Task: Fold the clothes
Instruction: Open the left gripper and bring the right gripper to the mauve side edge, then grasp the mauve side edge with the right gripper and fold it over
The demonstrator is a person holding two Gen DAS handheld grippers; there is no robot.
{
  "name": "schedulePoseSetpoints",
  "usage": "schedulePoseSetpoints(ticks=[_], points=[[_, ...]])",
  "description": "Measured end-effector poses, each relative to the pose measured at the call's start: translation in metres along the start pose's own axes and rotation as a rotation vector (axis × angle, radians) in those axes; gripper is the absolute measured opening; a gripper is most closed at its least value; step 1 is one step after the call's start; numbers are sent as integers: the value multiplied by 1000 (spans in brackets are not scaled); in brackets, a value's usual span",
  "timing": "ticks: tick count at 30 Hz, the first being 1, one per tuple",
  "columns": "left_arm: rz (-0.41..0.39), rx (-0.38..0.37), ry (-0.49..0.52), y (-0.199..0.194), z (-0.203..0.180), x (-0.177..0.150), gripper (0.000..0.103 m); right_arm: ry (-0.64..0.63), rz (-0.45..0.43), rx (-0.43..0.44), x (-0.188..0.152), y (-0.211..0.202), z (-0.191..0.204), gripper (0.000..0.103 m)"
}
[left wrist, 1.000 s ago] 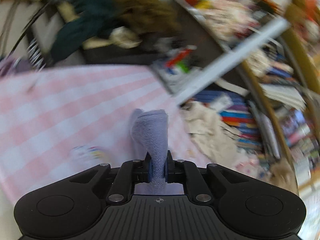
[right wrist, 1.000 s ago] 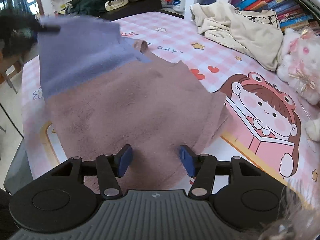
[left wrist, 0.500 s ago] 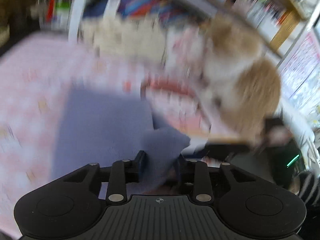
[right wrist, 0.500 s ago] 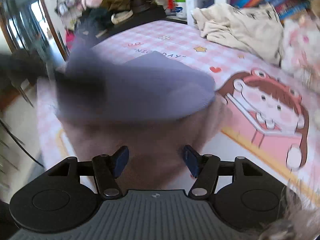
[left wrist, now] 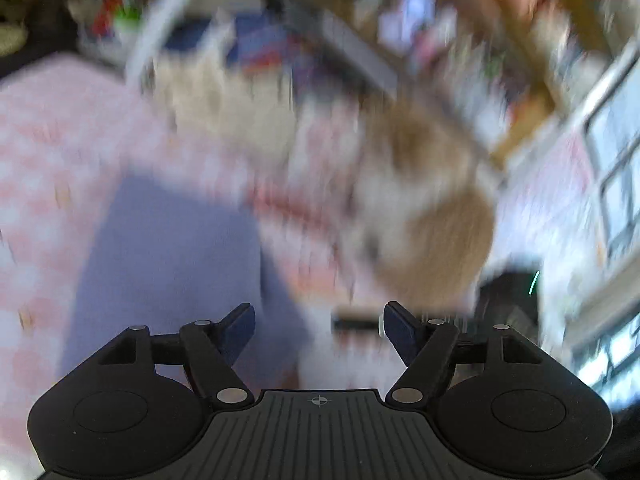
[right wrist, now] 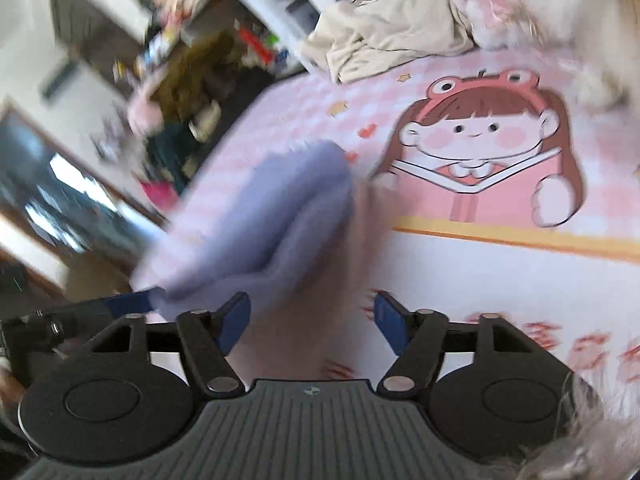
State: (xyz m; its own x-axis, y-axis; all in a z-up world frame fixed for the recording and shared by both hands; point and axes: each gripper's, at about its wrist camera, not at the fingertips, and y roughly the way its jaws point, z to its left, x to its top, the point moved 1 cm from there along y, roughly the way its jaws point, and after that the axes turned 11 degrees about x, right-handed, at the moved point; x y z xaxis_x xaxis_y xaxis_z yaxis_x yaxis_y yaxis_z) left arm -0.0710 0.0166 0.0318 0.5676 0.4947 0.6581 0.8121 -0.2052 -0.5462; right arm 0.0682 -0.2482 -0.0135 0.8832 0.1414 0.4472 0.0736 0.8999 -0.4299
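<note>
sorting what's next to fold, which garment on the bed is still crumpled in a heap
The cream garment bunched at the far edge; the purple-and-pink sweater lies folded nearer.

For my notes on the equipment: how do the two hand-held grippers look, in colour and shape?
Both the left hand-held gripper and the right hand-held gripper have black bodies with ribbed middles, round side discs, silver pivot screws and blue finger pads. A small crosshair marks each.
</note>
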Motion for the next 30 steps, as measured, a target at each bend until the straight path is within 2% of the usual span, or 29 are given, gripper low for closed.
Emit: schedulePoseSetpoints(ticks=[2, 3, 4, 6, 7, 9, 11, 13, 14, 15, 16, 18, 19, 20, 22, 23, 24, 26, 28, 30], points=[[-63, 73, -28, -2, 15, 13, 69, 116, -19, 78, 8, 8, -1, 74], [-59, 121, 6, 4, 21, 14, 64, 176, -22, 100, 11, 16, -2, 76], [-33, 161, 52, 12, 26, 12, 49, 234, -23, 114, 14, 24, -3, 77], [59, 189, 116, 31, 31, -2, 29, 335, -24, 126, 19, 41, -5, 77], [104, 194, 142, 40, 33, -10, 25, 349, -23, 107, 21, 51, -6, 77], [186, 202, 192, 55, 36, -27, 25, 346, -24, 59, 27, 69, -5, 77], [204, 197, 206, 59, 39, -40, 25, 320, -35, 0, 31, 84, -3, 74], [203, 189, 205, 58, 43, -43, 25, 275, -45, -70, 34, 94, 1, 61], [207, 185, 207, 58, 43, -42, 25, 226, -42, -106, 34, 99, 5, 34], [214, 182, 213, 59, 44, -41, 25, 140, -34, -120, 32, 99, 14, 23], [226, 180, 229, 60, 42, -38, 26, 23, -39, -75, 26, 91, 27, 18], [245, 169, 267, 57, 39, -36, 28, -183, -63, 60, 10, 70, 55, 18], [256, 163, 286, 56, 38, -35, 28, -215, -69, 98, 2, 60, 62, 18], [270, 157, 301, 54, 37, -35, 28, -221, -78, 90, -4, 53, 63, 18], [284, 156, 311, 51, 37, -39, 29, -169, -103, -46, -10, 54, 44, 18], [288, 149, 303, 52, 39, -41, 29, -110, -104, -144, -9, 58, 27, 22], [291, 142, 294, 53, 40, -42, 29, -42, -116, -181, -8, 61, 11, 24], [305, 138, 283, 54, 39, -39, 29, 43, -148, -175, -7, 58, -5, 29], [313, 131, 298, 51, 36, -32, 29, 30, -150, -188, -6, 51, 4, 38], [271, 125, 320, 39, 35, -22, 30, 21, -143, -195, -4, 43, 13, 48]])
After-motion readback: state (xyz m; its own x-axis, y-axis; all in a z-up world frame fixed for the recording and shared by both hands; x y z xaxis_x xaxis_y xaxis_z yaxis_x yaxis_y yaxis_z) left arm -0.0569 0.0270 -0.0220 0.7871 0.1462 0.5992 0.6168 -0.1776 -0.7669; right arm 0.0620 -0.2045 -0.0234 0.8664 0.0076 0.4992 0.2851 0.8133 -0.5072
